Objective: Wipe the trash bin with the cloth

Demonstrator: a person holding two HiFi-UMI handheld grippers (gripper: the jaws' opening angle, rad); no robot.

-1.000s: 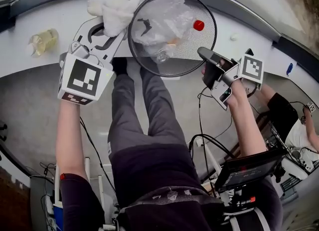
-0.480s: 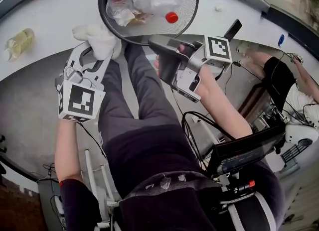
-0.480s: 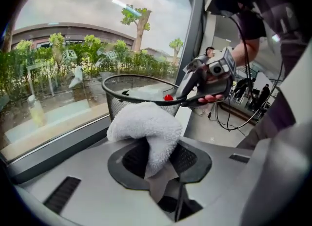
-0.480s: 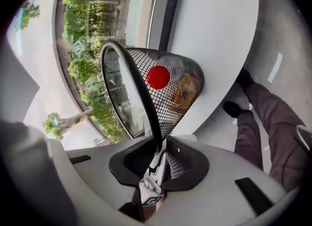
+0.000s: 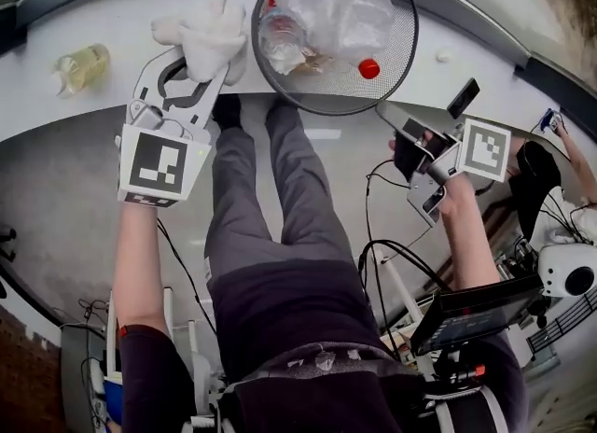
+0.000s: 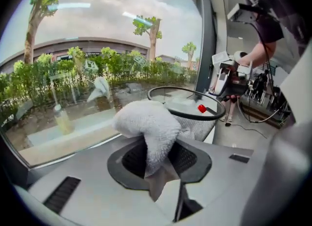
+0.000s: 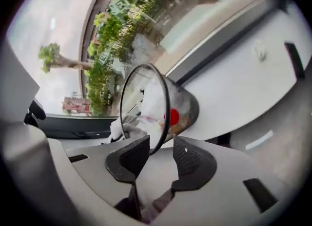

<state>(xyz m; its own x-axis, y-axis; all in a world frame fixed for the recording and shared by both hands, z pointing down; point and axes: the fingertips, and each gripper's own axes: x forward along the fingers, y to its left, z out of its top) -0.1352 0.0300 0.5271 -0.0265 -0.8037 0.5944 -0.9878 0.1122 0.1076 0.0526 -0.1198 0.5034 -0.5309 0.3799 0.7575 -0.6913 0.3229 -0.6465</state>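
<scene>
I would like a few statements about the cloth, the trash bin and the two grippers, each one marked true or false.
1. The left gripper is shut on the white cloth. True.
2. The trash bin is empty. False: a plastic bag and a red cap show inside.
3. The right gripper clamps the bin's rim. False: its jaws have just been opening and stand apart, the rim between them, not pressed.
4. A yellowish bottle lies on the white ledge, apart from the bin. True.
</scene>
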